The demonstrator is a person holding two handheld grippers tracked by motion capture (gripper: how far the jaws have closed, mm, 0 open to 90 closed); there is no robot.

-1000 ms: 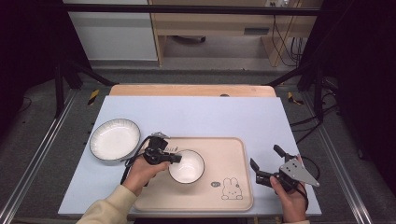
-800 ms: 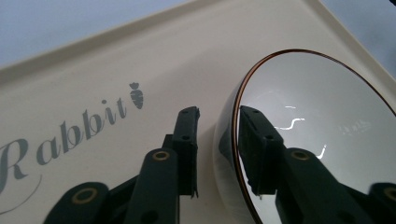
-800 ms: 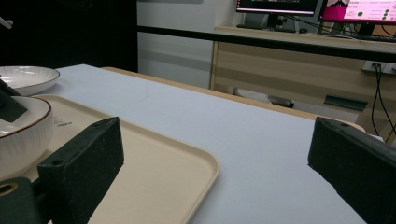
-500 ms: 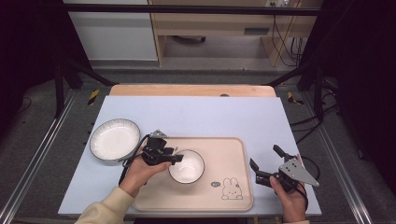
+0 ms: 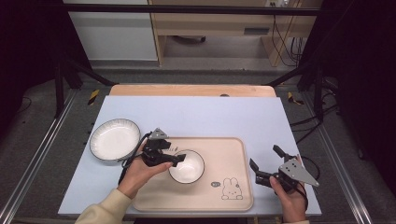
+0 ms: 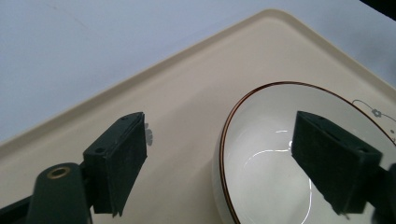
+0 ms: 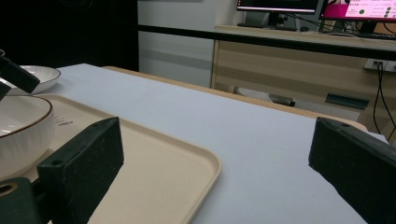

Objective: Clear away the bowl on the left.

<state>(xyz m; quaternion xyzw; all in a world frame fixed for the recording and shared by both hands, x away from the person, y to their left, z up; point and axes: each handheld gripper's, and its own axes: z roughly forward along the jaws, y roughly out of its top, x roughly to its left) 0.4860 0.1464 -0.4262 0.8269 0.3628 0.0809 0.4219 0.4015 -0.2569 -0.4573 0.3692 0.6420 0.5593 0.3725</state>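
Note:
A small white bowl [image 5: 187, 167] with a brown rim stands on the beige tray [image 5: 233, 154], left of its middle. My left gripper [image 5: 179, 160] is at the bowl's left edge. In the left gripper view its jaws have just been opening and stand wide apart on either side of the bowl [image 6: 261, 168] rim. One jaw is over the tray [image 6: 187, 107], the other over the bowl's inside, and no pad presses on the rim. My right gripper [image 5: 264, 157] hovers open and holds nothing, just right of the tray.
A wider white dish [image 5: 115, 139] with a ridged rim sits on the blue-grey table top, left of the tray. A rabbit drawing marks the tray's near right corner [image 5: 231, 189]. From the right gripper [image 7: 217, 140], the table stretches bare beyond the tray's corner [image 7: 205, 163].
The left gripper's jaws went from shut on the bowl's rim to wide apart, letting the bowl go. The bowl stays on the tray. The right gripper has not moved.

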